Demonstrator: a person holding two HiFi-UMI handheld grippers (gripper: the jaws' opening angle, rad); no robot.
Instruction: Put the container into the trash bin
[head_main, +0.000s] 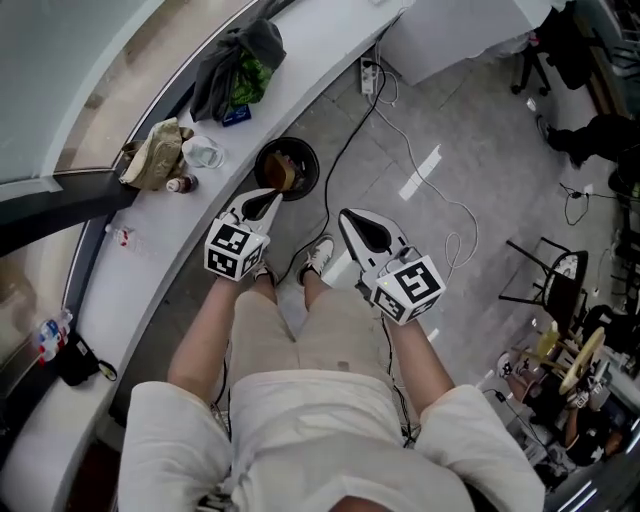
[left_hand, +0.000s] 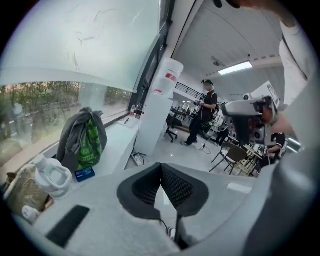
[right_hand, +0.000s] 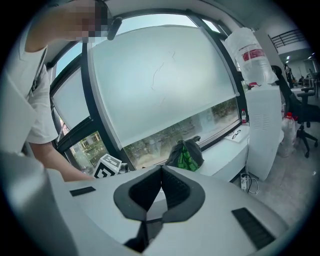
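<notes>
On the counter (head_main: 150, 235), left of the trash bin (head_main: 262, 160), lie one crumpled brown paper bag (head_main: 152, 155), one clear cup (head_main: 204, 153) and one small bottle (head_main: 181, 184). Farther along the counter from the bin, one dark jacket (head_main: 228, 55) is heaped over one green bag (head_main: 247, 78).

The one trash bin is round and black. It stands on the floor (head_main: 420, 120), just beside the counter's edge. Inside it lies a tan-and-brown thing (head_main: 283, 172) that looks like the container, one only; its shape is too small to make out.

Just below the bin in the head view hang the left tongs (head_main: 270, 195) (left_hand: 161, 166). Their dark ribbed pads meet at the tips, with nothing between them. Right of the bin, over the floor, the right tongs (head_main: 349, 216) (right_hand: 161, 171) are closed too and just as empty. There are two tongs in all.

Beyond the bin, one white power strip (head_main: 367, 76) lies on the floor.
</notes>
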